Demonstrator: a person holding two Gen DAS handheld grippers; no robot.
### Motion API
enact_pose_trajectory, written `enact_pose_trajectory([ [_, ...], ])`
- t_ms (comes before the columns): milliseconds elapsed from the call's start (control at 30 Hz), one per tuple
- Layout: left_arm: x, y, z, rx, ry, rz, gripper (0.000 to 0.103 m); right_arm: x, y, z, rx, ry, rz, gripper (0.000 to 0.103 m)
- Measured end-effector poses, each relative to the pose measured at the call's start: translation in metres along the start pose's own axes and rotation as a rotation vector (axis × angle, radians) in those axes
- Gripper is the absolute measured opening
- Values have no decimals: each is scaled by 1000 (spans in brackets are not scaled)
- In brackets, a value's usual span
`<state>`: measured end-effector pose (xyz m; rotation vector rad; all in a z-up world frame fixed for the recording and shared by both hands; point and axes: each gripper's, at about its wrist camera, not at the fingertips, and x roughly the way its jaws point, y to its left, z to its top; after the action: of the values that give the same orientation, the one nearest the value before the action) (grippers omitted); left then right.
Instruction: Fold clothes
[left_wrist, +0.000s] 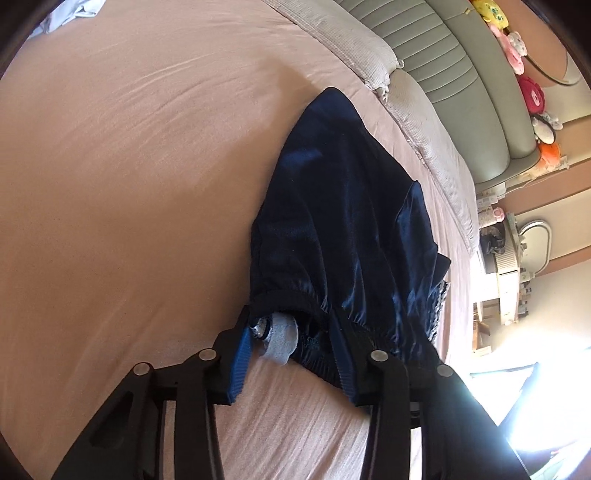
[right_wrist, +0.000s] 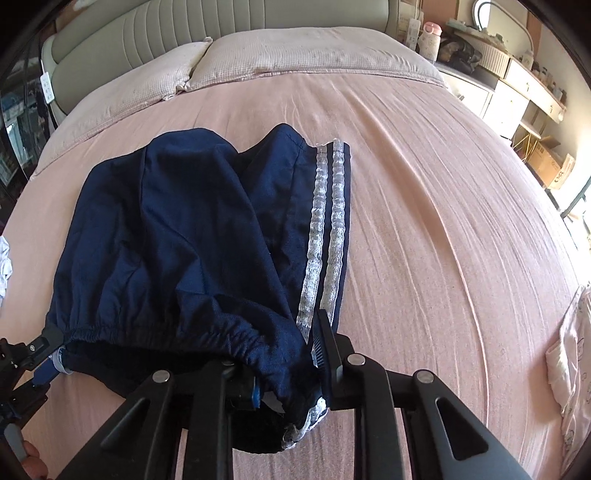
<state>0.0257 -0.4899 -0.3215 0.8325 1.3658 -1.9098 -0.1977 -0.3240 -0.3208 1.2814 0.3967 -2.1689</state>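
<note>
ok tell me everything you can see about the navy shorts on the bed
The navy shorts look like thin, slightly shiny fabric with an elastic gathered waistband and two silvery-white side stripes. They lie rumpled on the pink bedsheet, leg openings toward the pillows. The left gripper and right gripper each pinch a waistband end.

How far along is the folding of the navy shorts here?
Done: the navy shorts with silver side stripes lie spread on the pink bedsheet, unfolded. In hand: the left gripper and right gripper each pinch the elastic waistband at opposite ends. Left: every fold.
</note>
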Motion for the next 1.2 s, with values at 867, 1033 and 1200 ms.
enact_pose_trajectory([
  [867, 4, -31, -4, 345, 86, 48, 58, -41, -27, 15, 172, -54, 164, 8],
  [1033, 3, -36, -4, 357, 74, 74, 54, -49, -28, 18, 190, -69, 175, 8],
  [1200, -5, -25, 5, 311, 37, 127, 19, -56, -26, 25, 182, -84, 167, 8],
])
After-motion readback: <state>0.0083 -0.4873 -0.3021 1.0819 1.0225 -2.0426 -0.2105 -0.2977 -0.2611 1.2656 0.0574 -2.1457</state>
